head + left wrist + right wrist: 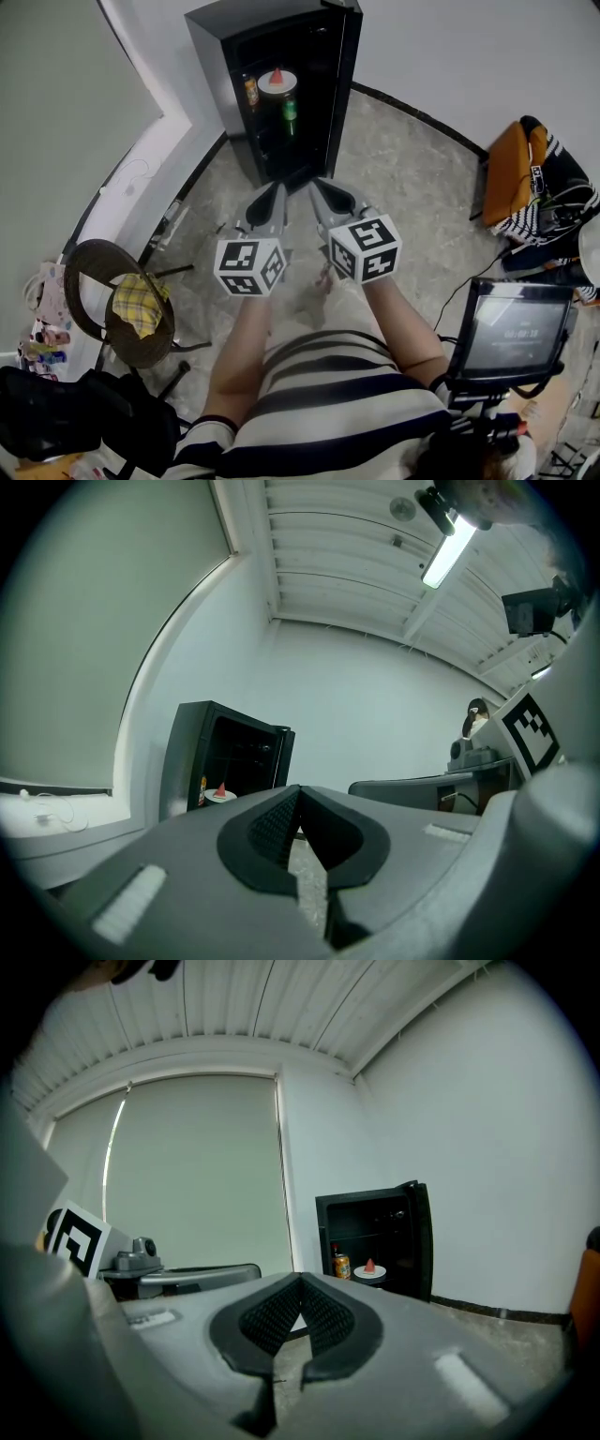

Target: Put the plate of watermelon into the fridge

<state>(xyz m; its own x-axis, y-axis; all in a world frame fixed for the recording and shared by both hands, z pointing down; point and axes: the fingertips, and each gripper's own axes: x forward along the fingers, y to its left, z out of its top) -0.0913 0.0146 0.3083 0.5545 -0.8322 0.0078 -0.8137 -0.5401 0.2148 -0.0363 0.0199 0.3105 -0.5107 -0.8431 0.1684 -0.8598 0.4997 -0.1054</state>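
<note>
A small black fridge (212,56) stands open on the floor by the wall, its door (341,89) swung to the right. Inside it, a white plate with a red watermelon wedge (277,81) rests on a shelf; the plate also shows in the left gripper view (220,794) and the right gripper view (369,1271). My left gripper (275,199) and right gripper (322,193) hover side by side in front of the fridge, well short of it. Both are shut and hold nothing, tips meeting in each gripper's own view (300,797) (300,1286).
An orange can (251,91) and a green bottle (291,112) stand beside the plate in the fridge. A wicker chair with a yellow cloth (137,305) stands at the left, a monitor (514,336) at the lower right, and an orange bag (511,169) at the right.
</note>
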